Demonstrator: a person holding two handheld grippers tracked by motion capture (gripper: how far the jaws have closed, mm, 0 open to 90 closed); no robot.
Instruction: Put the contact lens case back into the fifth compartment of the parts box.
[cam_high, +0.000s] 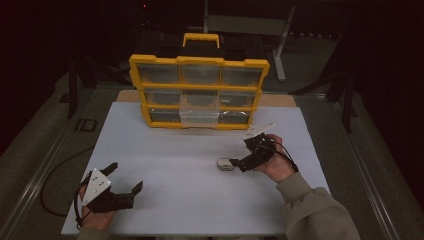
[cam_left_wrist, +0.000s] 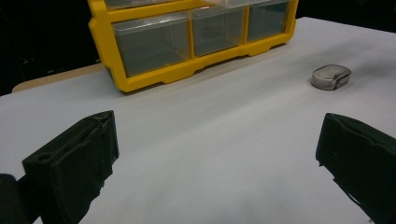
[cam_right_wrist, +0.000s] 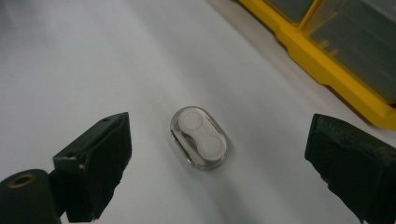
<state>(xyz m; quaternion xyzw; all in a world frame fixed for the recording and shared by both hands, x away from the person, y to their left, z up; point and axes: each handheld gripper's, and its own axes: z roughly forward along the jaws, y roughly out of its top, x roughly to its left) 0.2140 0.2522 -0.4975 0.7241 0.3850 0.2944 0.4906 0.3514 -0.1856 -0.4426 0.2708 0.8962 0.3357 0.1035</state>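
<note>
Clear oval case (cam_right_wrist: 199, 138) flat, long axis between wide-open, empty right gripper (cam_right_wrist: 219, 163) fingers (cam_right_wrist: 95, 163).

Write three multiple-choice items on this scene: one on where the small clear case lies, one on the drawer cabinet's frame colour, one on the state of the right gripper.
1. Where does the small clear case lie?
A. inside a drawer
B. on the white table, in front of the right gripper
C. on top of the cabinet

2. What colour is the frame of the drawer cabinet?
A. yellow
B. red
C. blue

3. How is the right gripper?
A. shut on the case
B. shut on nothing
C. open

Key: 1 B, the right gripper view shows it on bare table ahead of the jaws. 2 A, yellow bars border the clear drawers. 3 C, its jaws stand wide apart.
</note>
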